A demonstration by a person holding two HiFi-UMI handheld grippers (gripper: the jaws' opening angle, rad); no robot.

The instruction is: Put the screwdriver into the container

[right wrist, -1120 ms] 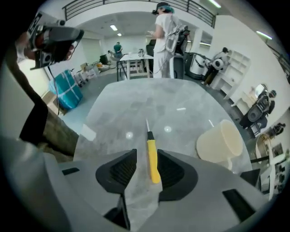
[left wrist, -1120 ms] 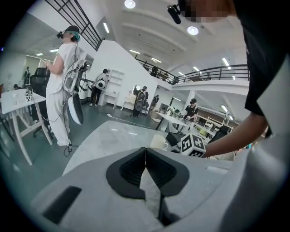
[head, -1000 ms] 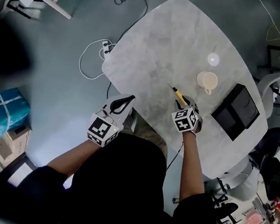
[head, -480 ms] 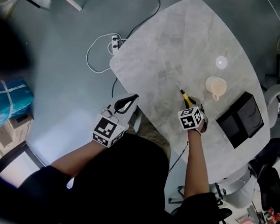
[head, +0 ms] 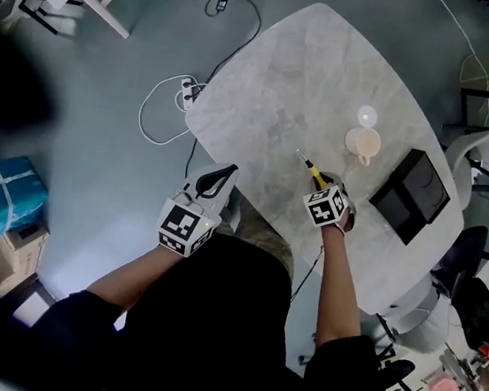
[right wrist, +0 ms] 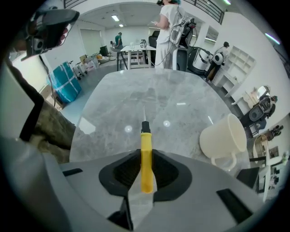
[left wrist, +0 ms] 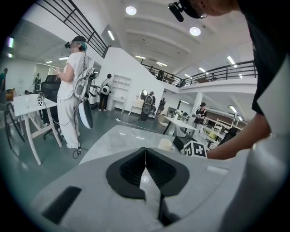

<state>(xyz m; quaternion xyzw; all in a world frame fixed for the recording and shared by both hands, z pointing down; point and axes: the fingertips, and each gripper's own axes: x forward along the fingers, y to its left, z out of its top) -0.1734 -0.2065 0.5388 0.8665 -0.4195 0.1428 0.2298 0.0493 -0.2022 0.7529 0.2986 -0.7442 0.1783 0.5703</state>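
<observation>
A screwdriver [head: 312, 168] with a yellow handle and thin metal shaft lies on the grey marble table [head: 286, 79], its tip pointing away from me. My right gripper [head: 324, 183] is at its handle. In the right gripper view the handle [right wrist: 146, 158] sits between the closing jaws, and the black pads touch both its sides. A cream mug [head: 363, 143] stands upright a short way beyond and right of the right gripper; its open mouth [right wrist: 224, 138] shows at the right of the right gripper view. My left gripper [head: 215, 179] hovers off the table's near-left edge, shut and empty [left wrist: 145, 156].
A black box [head: 410, 196] sits right of the mug near the table's right edge. A small white disc [head: 367, 117] lies just beyond the mug. Cables and a power strip [head: 185, 88] lie on the floor at the left. Chairs [head: 469, 255] stand at the right.
The right gripper has stayed at the screwdriver's handle while the head view swayed. The left gripper has kept its place off the table's edge.
</observation>
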